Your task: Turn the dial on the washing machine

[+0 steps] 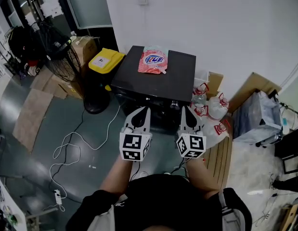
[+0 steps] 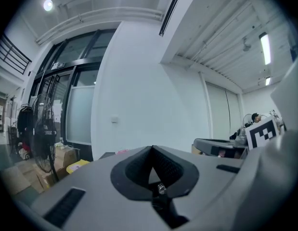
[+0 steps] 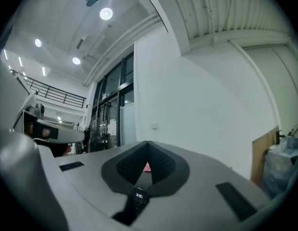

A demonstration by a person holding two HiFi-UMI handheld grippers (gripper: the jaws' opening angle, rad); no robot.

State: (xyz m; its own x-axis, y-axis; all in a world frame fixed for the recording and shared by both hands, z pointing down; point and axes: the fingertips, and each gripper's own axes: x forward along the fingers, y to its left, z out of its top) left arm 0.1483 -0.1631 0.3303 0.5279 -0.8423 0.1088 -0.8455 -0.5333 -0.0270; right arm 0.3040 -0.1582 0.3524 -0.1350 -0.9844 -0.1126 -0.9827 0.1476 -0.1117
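The black washing machine (image 1: 180,83) stands against the white wall, with a pink detergent bag (image 1: 153,60) lying on its top. Its small silver dial (image 1: 174,104) sits on the front panel. Both grippers hang side by side in front of the machine, a little short of it. My left gripper (image 1: 146,109) is shut and holds nothing; its tips meet in the left gripper view (image 2: 151,148). My right gripper (image 1: 184,108) is also shut and empty, just right of the dial. Through the gap behind its tips (image 3: 147,142) the machine's lit display (image 3: 139,195) and the pink bag (image 3: 147,167) show.
A yellow-lidded bin (image 1: 106,60) and a standing fan (image 1: 67,57) are left of the machine. White plastic bags (image 1: 211,105) and a wooden pallet (image 1: 221,158) lie to its right. Cables (image 1: 71,148) trail over the floor at the left.
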